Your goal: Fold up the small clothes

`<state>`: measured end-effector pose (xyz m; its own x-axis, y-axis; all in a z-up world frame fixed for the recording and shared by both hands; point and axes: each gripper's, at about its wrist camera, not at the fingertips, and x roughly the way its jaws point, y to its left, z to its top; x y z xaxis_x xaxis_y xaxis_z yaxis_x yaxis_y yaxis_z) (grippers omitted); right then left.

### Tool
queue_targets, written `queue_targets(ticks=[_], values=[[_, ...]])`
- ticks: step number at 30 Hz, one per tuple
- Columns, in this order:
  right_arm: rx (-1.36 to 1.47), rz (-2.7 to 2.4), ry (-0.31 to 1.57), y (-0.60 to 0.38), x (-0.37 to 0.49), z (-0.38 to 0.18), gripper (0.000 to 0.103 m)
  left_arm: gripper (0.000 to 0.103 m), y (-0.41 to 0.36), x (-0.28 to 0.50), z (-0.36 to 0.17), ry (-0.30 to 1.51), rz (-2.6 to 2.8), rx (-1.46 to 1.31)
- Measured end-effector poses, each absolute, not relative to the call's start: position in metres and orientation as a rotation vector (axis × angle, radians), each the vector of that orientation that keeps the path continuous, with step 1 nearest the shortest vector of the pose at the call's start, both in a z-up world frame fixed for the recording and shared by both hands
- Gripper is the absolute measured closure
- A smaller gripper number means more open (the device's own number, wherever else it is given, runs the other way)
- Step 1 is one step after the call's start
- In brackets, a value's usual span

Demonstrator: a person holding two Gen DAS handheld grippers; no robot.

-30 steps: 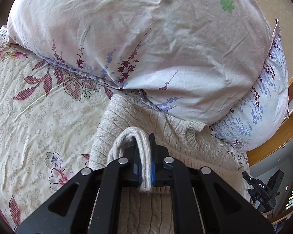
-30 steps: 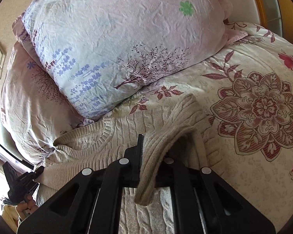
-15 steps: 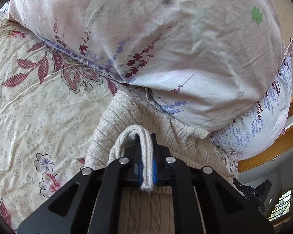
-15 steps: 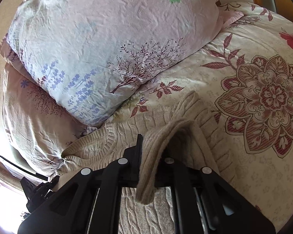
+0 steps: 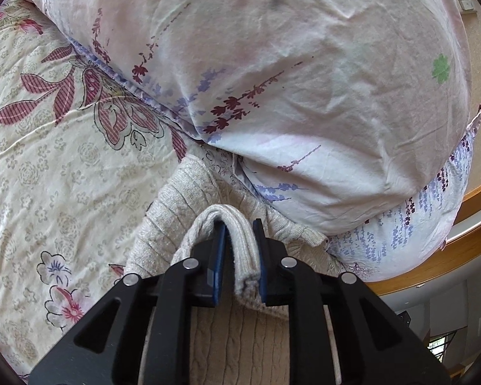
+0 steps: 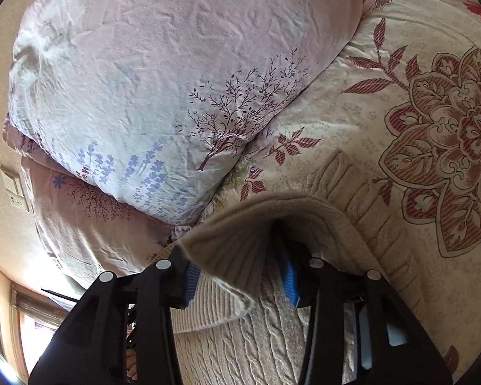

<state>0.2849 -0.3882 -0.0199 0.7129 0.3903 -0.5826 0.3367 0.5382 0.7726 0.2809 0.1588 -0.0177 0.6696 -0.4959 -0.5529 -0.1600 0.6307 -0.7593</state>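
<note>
My left hand-held gripper (image 5: 239, 250) has its jaws opening, only a narrow gap so far, w/ a ribbed strip of the beige knit sweater (image 5: 173, 215) looped up between the blue pads (image 5: 219, 256). The strip leans on the right-side pad; a sliver of space shows at the other one, so it looks loose, though I can't say for sure it's fully let go.

My right hand-held gripper (image 6: 240, 276) is opening too, jaws much wider apart. A fold of the sweater (image 6: 240, 250) arches over the gap & drapes down betw. the blue pads (image 6: 288, 279) w/o either pad pressing on it.

The sweater lies flat on the bed just ahead of & under both grippers: cable-knit body beneath the fingers, ribbed edge spread out in front. Bed has a cream floral bedspread (image 5: 48, 166), to the left of my left gripper & to the right of my right one. Straight ahead, two pale floral pillows stacked; the upper pillow (image 5: 272, 80) overhangs the far edge of the sweater, the lower pillow (image 6: 89, 218) sits under it. Beyond them a tan wall w/ a wall switch (image 6: 14, 189).
</note>
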Motion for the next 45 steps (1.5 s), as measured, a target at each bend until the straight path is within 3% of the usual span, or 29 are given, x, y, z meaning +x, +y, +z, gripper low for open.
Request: queue_targets(ticks=[4,21,24,30,36,39,43,45], values=[[1.048,0.028,0.791,-0.393,0.285,-0.021,0.057,0.079,0.165,0.28,-0.02,0.824,-0.234,-0.942],[0.928,-0.039,0.779,-0.376,0.285,-0.021,0.057,0.077,0.157,0.294,-0.017,0.812,-0.219,-0.876],[0.898,-0.059,0.776,-0.369,0.286,-0.02,0.057,0.07,0.154,0.298,-0.014,0.816,-0.219,-0.875],[0.897,-0.047,0.774,-0.372,0.282,-0.019,0.056,0.039,0.168,0.274,-0.002,0.779,-0.166,-0.857],[0.826,-0.056,0.75,-0.372,0.269,-0.007,0.045,0.04,0.175,0.243,0.001,0.793,-0.189,-0.764],[0.752,-0.084,0.734,-0.372,0.262,0.0,0.045,0.05,0.17,0.233,0.007,0.795,-0.202,-0.622],[0.681,-0.123,0.736,-0.378,0.256,0.004,0.049,0.074,0.155,0.23,0.005,0.845,-0.224,-0.491],[0.662,-0.151,0.732,-0.384,0.251,0.005,0.052,0.081,0.15,0.228,0.001,0.869,-0.244,-0.471]])
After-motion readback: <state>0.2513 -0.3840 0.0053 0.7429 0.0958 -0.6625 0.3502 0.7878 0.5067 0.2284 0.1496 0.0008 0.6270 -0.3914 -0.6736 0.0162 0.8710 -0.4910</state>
